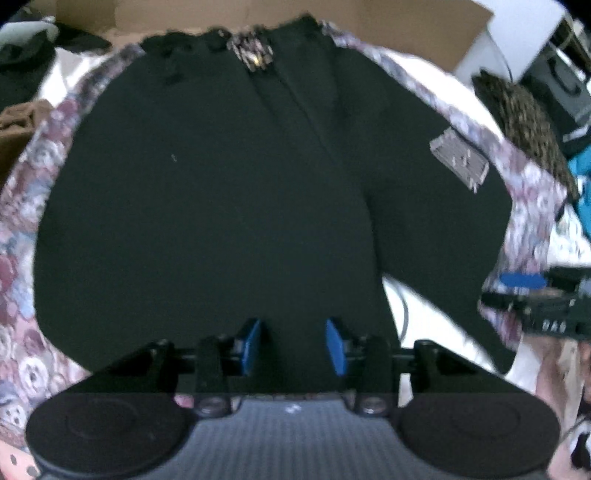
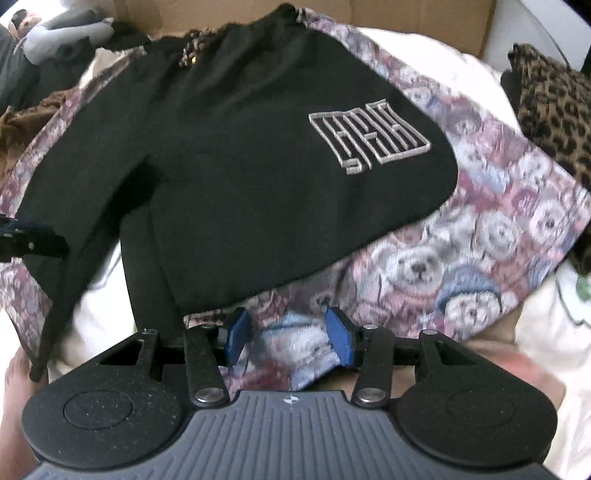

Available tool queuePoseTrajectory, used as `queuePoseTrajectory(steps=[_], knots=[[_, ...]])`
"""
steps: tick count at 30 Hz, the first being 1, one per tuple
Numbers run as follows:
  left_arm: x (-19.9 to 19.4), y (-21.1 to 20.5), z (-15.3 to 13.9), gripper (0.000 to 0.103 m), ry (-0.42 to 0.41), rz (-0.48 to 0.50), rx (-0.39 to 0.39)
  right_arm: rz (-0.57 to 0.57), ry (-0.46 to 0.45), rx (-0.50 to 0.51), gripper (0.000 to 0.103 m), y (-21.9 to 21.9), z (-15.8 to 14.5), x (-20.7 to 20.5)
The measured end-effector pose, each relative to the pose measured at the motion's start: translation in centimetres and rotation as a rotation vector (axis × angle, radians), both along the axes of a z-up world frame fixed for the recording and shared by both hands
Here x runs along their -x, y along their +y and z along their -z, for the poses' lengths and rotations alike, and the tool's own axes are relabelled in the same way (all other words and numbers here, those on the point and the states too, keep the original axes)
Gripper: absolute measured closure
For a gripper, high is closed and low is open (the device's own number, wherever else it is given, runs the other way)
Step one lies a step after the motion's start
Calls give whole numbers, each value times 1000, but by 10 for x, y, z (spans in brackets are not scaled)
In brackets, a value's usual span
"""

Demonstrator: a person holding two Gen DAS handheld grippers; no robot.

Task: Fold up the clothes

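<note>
- Left gripper (image 1: 293, 345): blue pads parted to a middling gap, held apart with nothing pinched between them, poised over the near part of the black shorts (image 1: 221, 192).
- Right gripper (image 2: 288, 338): blue pads likewise parted, nothing clamped, poised over the teddy-bear blanket (image 2: 461, 236) just off the near hem of the shorts.
- In the left wrist view, right gripper seen at the right edge, beside the far leg of the shorts; in the right wrist view, a dark piece of the left gripper at the left edge.
- Black shorts spread flat on the teddy-bear blanket, waistband away from the cameras, both legs toward them.
- Grey embroidered logo (image 2: 369, 136) on the leg at the right; drawstring (image 1: 253, 51) bunched at the middle of the waistband.
- White bedding (image 2: 535, 350) under and around the blanket.
- Leopard-print cloth (image 2: 557, 118) off to the right, apart from the shorts.
- Cardboard box (image 2: 406, 18) behind the waistband; dark and brown clothes heaped at the far left.
</note>
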State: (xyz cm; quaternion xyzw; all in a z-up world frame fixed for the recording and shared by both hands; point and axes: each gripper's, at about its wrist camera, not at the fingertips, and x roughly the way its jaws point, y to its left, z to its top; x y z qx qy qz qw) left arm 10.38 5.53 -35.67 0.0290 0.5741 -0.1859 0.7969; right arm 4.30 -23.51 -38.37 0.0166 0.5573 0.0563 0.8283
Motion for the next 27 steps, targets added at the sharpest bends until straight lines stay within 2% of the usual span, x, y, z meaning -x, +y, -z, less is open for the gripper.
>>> queuePoseTrajectory(steps=[2,7,17,20,22,24,27], knots=[[8,0,8,62,24,9,-20,-16,6,13,49,3,0,4],[25,2,11,62,15,20,-44,-29,36,33,48,8,-2,2],[28,19,10,64,59,-5,-8,-24,51,30,48,8,-7,8],[32,25,10,68,111,-45,12,15,61,-18,49,-2,-13,5],[34,29,9,83,150,-70,19,57,62,-57,49,-11,-18,3],[34,40,2,92,169,-95,46,94,42,-75,49,-20,-23,3],[35,56,-11,91,155,-128,88,133,12,-92,49,-30,-28,1]])
